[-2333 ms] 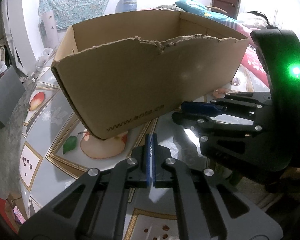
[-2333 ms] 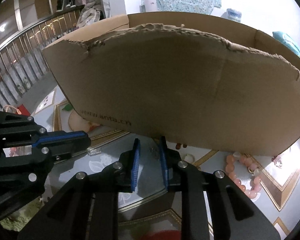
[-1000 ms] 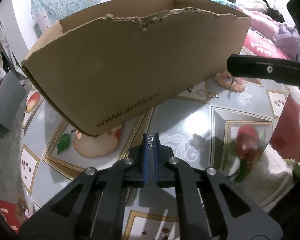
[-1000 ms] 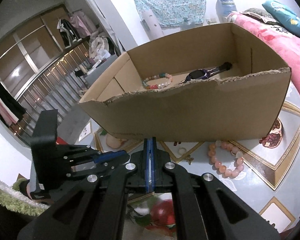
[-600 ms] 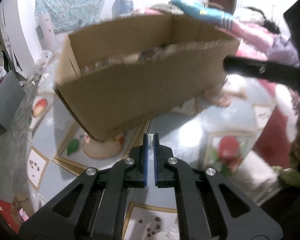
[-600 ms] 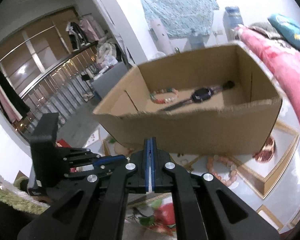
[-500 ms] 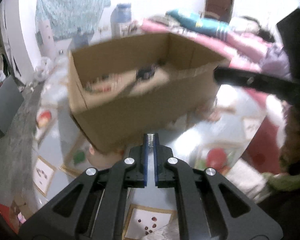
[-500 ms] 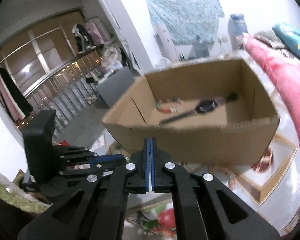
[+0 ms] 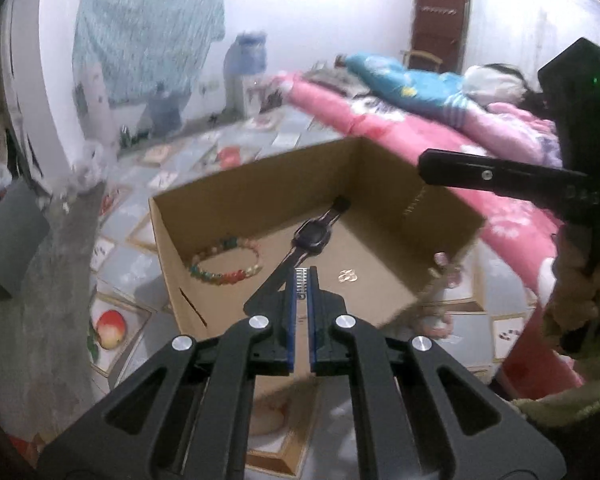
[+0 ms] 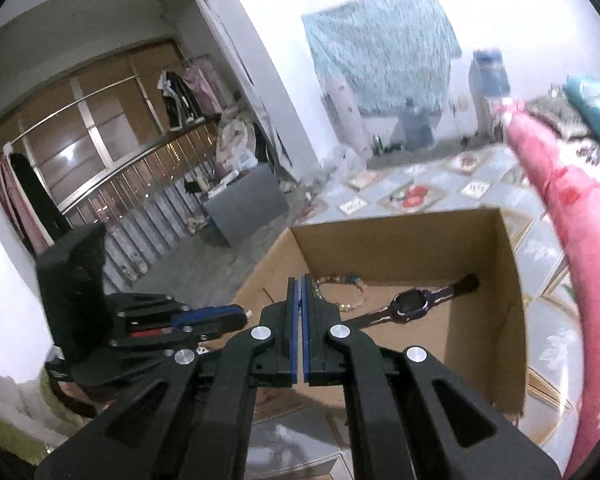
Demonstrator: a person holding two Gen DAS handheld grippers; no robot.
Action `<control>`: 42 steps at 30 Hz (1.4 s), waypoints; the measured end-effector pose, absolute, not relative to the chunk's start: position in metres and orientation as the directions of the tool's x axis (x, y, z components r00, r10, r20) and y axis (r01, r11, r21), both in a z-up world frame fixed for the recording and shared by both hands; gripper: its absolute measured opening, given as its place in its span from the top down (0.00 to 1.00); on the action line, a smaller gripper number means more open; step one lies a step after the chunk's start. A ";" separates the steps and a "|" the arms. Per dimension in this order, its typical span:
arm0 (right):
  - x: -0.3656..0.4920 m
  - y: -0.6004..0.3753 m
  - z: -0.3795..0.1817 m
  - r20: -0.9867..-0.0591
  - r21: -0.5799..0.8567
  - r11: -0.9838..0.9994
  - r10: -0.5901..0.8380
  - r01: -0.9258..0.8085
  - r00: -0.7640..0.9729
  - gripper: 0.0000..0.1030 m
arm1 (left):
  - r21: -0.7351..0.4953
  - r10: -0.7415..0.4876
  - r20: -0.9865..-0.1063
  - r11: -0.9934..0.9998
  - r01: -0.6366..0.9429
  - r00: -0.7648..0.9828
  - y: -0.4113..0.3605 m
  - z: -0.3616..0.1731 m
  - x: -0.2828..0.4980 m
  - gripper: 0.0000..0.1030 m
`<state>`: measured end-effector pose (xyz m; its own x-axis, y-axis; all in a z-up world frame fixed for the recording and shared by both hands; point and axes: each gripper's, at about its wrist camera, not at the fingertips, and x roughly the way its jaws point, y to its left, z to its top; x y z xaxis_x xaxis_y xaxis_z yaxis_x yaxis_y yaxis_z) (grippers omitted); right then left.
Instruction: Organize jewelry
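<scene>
An open cardboard box stands on the patterned table. Inside lie a multicoloured bead bracelet, a dark wristwatch and small gold rings. My left gripper is shut on a small silver hair clip and holds it above the box's near side. My right gripper is shut with nothing visible between its pads, above the box's left part.
A pink bead bracelet lies on the table just outside the box's right corner. A pink quilted bed runs along the right. A grey box and a railing are on the left.
Both grippers have risen from table level beside the box to above its rim, so the inside now shows. The right gripper closed early on. The left keeps the silver clip.
</scene>
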<state>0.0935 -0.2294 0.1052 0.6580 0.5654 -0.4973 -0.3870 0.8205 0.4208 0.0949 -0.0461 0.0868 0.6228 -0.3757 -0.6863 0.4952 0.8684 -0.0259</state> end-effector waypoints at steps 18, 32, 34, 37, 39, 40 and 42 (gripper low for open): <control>0.155 -0.248 0.054 -0.610 0.560 0.785 0.608 -0.266 0.509 0.95 | 0.062 -0.257 -0.747 0.892 0.449 0.613 -0.045 0.054 0.126 0.74; 0.059 -0.284 0.077 -0.517 0.541 0.745 0.660 -0.390 0.545 0.76 | -0.149 -0.563 -0.604 0.775 0.614 0.564 -0.024 0.083 0.045 0.52; 0.050 -0.282 0.066 -0.557 0.539 0.757 0.649 -0.368 0.518 0.75 | -0.165 -0.568 -0.628 0.766 0.621 0.532 -0.028 0.072 0.039 0.52; 0.048 -0.281 0.043 -0.644 0.517 0.807 0.587 -0.287 0.490 0.75 | -0.172 -0.546 -0.675 0.771 0.613 0.497 -0.037 0.051 0.035 0.52; 0.054 -0.284 0.032 -0.686 0.494 0.839 0.537 -0.228 0.490 0.75 | -0.150 -0.515 -0.695 0.787 0.599 0.503 -0.041 0.039 0.037 0.52; 0.058 -0.286 0.029 -0.701 0.478 0.855 0.509 -0.200 0.499 0.75 | -0.133 -0.495 -0.702 0.797 0.589 0.512 -0.042 0.035 0.039 0.52; 0.064 -0.291 0.027 -0.698 0.483 0.858 0.498 -0.175 0.515 0.75 | -0.113 -0.478 -0.703 0.807 0.580 0.527 -0.044 0.031 0.044 0.53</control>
